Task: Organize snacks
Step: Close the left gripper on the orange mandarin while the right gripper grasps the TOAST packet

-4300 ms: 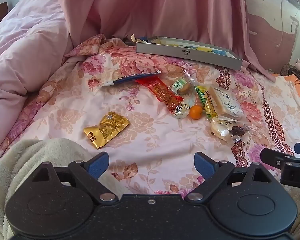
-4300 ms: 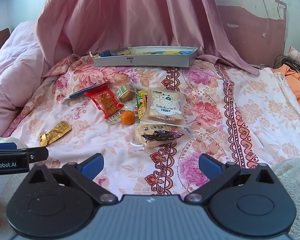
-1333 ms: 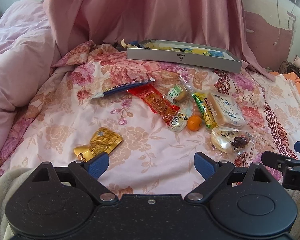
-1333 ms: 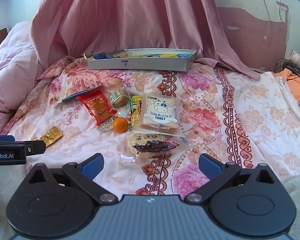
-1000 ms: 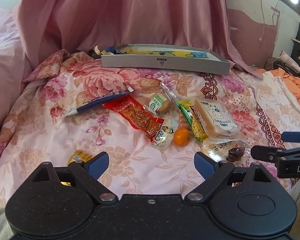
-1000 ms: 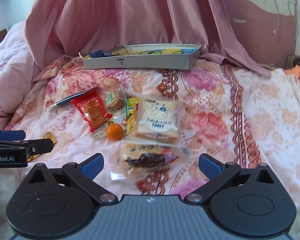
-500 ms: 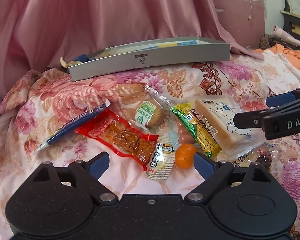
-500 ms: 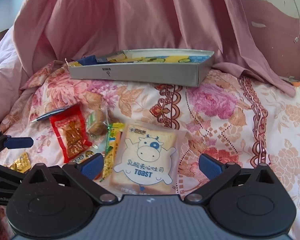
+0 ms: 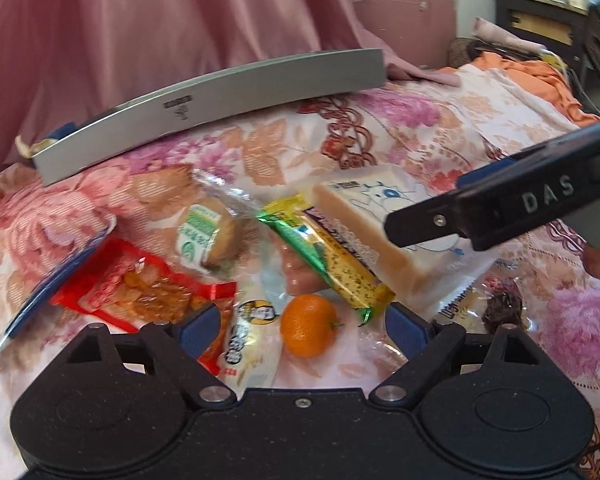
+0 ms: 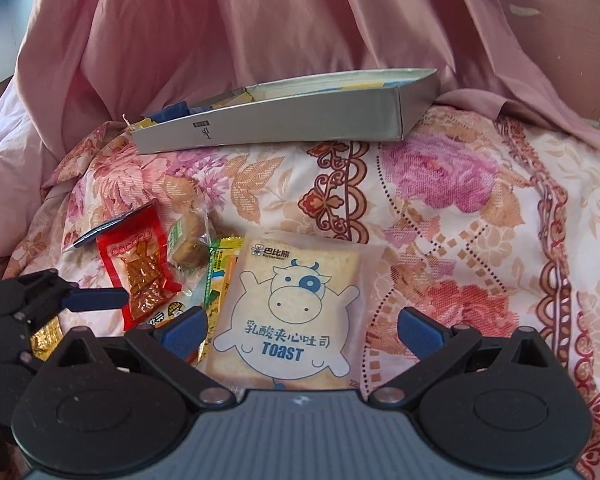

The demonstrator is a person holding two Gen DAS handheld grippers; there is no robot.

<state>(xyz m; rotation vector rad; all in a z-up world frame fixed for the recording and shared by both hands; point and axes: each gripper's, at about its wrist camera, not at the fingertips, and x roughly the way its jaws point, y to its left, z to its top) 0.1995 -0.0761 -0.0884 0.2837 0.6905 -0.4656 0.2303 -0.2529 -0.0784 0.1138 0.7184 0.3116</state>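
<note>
Snacks lie in a pile on the floral bedspread (image 10: pixel 460 208). My left gripper (image 9: pixel 300 328) is open and low over the pile, with a small orange (image 9: pixel 308 325) lying between its blue fingers, untouched. Beside the orange are a red packet (image 9: pixel 140 292), a white packet (image 9: pixel 252 332) and a green-yellow bar (image 9: pixel 328 264). My right gripper (image 10: pixel 302 330) is open too, its fingers either side of the toast pack (image 10: pixel 296 312) with the cow drawing. One black finger of it (image 9: pixel 480 216) reaches over the toast pack (image 9: pixel 364 216). A long grey box (image 10: pixel 284 120) lies open behind the pile.
A pink sheet (image 10: pixel 260 20) hangs behind the box. Orange cloth (image 9: pixel 532 76) and dark furniture (image 9: pixel 540 20) are at the far right. A gold packet (image 10: pixel 44 340) lies at the left, half behind the left gripper (image 10: pixel 92 300). A wrapped bun (image 9: pixel 208 236) sits behind the red packet.
Both grippers have come forward and down onto the snack pile. The left one has rolled and now straddles the orange; the right one now straddles the toast pack.
</note>
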